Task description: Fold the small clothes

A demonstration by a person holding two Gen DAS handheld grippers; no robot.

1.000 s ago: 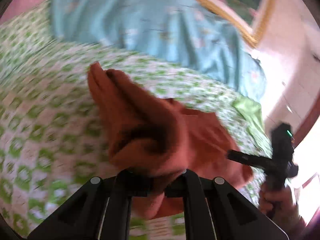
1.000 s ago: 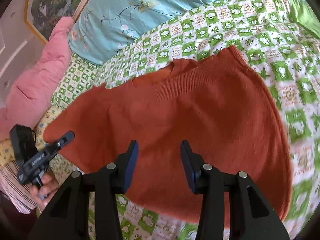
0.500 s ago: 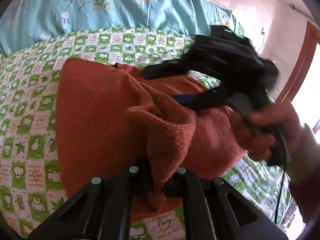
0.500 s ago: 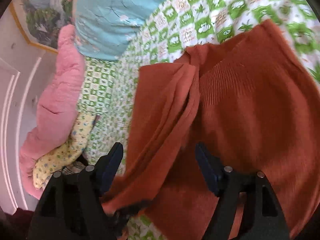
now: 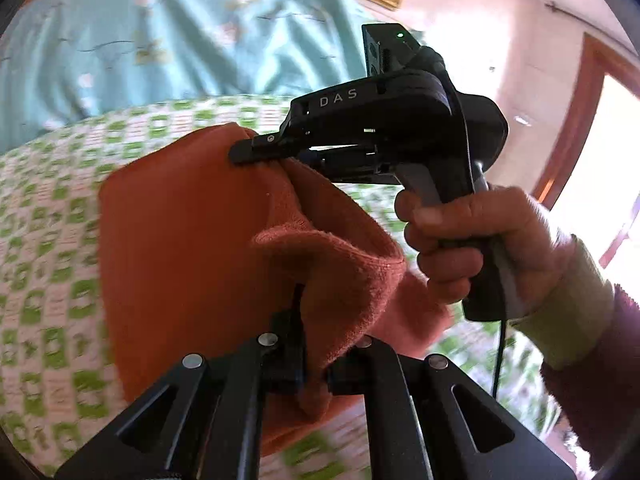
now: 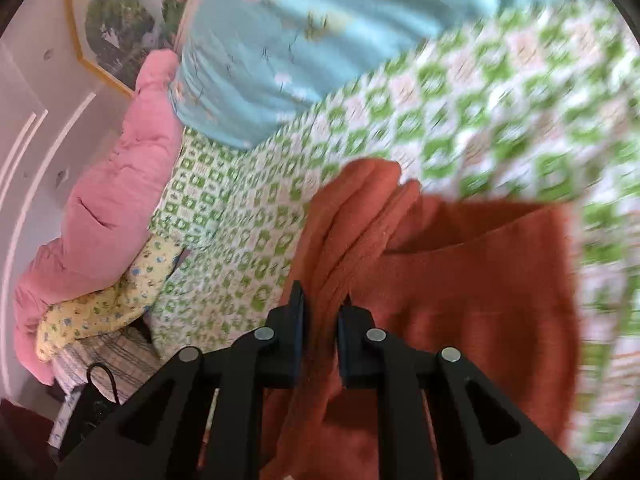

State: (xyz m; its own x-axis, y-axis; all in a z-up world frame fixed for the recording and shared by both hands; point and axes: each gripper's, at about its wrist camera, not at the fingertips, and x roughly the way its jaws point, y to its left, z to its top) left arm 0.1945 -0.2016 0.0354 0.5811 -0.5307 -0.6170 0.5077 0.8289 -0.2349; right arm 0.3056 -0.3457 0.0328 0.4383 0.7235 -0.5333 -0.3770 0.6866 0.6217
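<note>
An orange knitted garment (image 5: 180,232) lies partly folded on the green-and-white checked bedspread (image 5: 44,216). My left gripper (image 5: 316,364) is shut on a bunched fold of it at the near edge. My right gripper (image 6: 320,328) is shut on folded layers of the garment (image 6: 460,280) at its far corner. In the left wrist view the right gripper (image 5: 256,152) pinches the garment's far edge, held by a hand (image 5: 472,240).
A light blue flowered quilt (image 5: 140,48) lies at the back of the bed. A pink blanket (image 6: 100,208) and a yellow patterned cloth (image 6: 104,308) are piled at the left. A framed picture (image 6: 120,8) hangs on the wall.
My right gripper has shut on the garment's folded edge. Both grippers have carried the fold across, so the garment now lies doubled over and narrower.
</note>
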